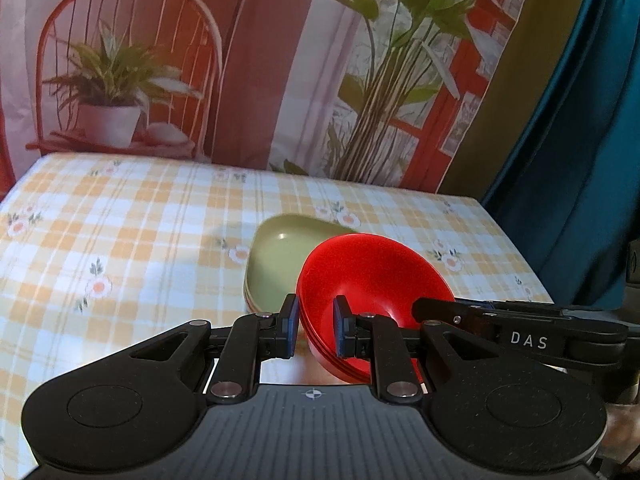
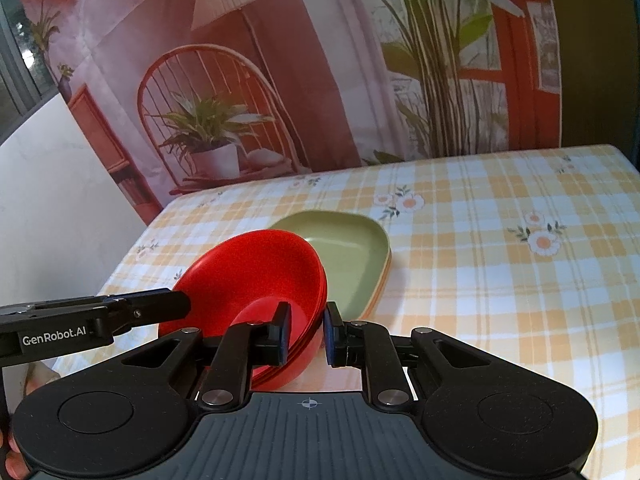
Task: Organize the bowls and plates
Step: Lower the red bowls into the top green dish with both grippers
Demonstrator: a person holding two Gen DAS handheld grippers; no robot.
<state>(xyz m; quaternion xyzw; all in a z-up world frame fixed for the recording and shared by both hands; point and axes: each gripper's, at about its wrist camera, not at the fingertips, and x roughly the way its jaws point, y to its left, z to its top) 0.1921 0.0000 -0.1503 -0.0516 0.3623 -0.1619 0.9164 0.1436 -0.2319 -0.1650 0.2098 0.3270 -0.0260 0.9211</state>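
A nested stack of red bowls [image 1: 372, 272] [image 2: 256, 276] hangs tilted just above the checked tablecloth, held from two sides. My left gripper [image 1: 316, 316] is shut on its left rim, one pad inside and one outside. My right gripper [image 2: 307, 320] is shut on the opposite rim in the same way. Each gripper shows in the other's view: the right gripper [image 1: 420, 306] reaches in from the right and the left gripper [image 2: 184, 300] from the left. Right behind the bowls, a green plate [image 1: 280, 264] [image 2: 344, 256] lies on the table on top of other plates.
The table [image 1: 120, 240] [image 2: 500, 280] wears a yellow checked cloth with flowers. A printed backdrop of a chair and plants hangs behind its far edge. A blue curtain [image 1: 580, 160] hangs at the right, and a white wall [image 2: 60, 200] stands at the left.
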